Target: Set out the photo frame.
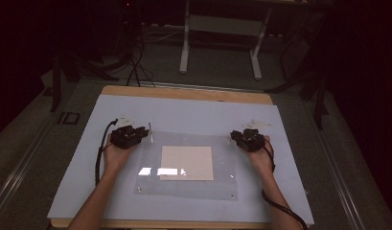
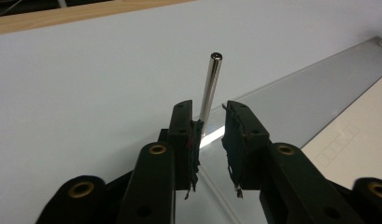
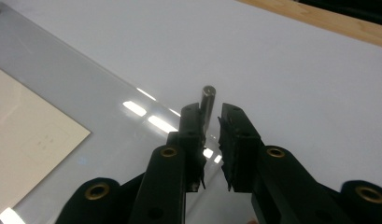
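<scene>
Nearest, a clear plate [image 1: 150, 184] lies flat on a pale mat [image 1: 184, 112], with a beige card [image 1: 187, 163] at its middle; whether the card sits on or under the plate I cannot tell. At the plate's far left corner the left tool [image 2: 209, 109] points at a slim upright steel pin, the left pin [image 2: 211, 84]. At the far right corner the right tool [image 3: 210, 112] stands the same way at the right pin [image 3: 207, 100]. Both tools are narrowed but not closed. In each gripper view the pin leans against the left-hand jaw while the other jaw stands clear of it, so neither pin is gripped yet. The step in hand looks like taking both pins at once, perhaps to lift or steady the plate by them. To do it well, each tool should first shift sideways so its pin sits mid-gap and not against one pad. Closing off-centre would push the pin over or drag the plate across the mat. The pads should meet each pin low, near the plate, where a thin shiny rod is least likely to twist or slip. The two tools should close together, so that one corner is not pulled before the other. Beyond the mat, the desk [image 1: 184, 93] shows as a wooden far edge.
</scene>
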Tool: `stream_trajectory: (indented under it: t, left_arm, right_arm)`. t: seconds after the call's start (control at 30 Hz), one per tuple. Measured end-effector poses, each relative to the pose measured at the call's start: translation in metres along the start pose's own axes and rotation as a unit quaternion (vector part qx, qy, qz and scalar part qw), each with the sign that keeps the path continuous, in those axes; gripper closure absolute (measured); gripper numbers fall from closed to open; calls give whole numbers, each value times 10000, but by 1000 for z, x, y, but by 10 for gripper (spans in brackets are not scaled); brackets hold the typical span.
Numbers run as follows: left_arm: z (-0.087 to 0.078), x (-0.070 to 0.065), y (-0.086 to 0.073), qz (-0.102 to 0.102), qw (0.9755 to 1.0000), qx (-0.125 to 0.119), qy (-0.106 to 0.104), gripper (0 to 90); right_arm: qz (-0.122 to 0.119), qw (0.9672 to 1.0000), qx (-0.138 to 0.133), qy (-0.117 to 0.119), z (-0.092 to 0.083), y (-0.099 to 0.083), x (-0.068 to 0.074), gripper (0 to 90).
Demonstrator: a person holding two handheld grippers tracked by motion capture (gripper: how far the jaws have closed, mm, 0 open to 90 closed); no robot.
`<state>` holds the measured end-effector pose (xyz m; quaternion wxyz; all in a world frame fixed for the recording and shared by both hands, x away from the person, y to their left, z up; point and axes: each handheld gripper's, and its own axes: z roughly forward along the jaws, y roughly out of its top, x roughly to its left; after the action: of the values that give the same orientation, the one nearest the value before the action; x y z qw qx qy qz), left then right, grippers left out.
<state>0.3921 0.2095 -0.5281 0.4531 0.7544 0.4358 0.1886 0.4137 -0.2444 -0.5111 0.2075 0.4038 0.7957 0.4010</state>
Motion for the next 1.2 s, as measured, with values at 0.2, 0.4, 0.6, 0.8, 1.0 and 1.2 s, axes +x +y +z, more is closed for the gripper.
stream_trajectory:
  t: [0.2, 0.4, 0.6, 0.8, 1.0, 1.2]
  left_arm:
    - [3, 0, 2, -52, 9996, -264, -14, 739]
    - [9, 1, 5, -165, 9991, -395, 20, 762]
    - [18, 0, 8, -202, 9987, -441, -129, 752]
    - [26, 0, 11, -322, 9987, -373, -142, 778]
    - [24, -1, 12, -295, 9992, -274, -38, 831]
    - [23, -1, 12, -216, 9995, -227, -25, 839]
  right_arm:
    - [-53, 10000, -40, -20, 3, 2, 3, 840]
    - [14, 10000, -82, -15, 4, 2, 3, 841]
    - [45, 9999, -113, 3, 5, 2, 2, 846]
    - [67, 9999, -101, 55, 6, 3, 1, 848]
    - [92, 9999, -26, 64, 8, 6, -1, 852]
    - [126, 9999, 36, -16, 11, 10, 0, 852]
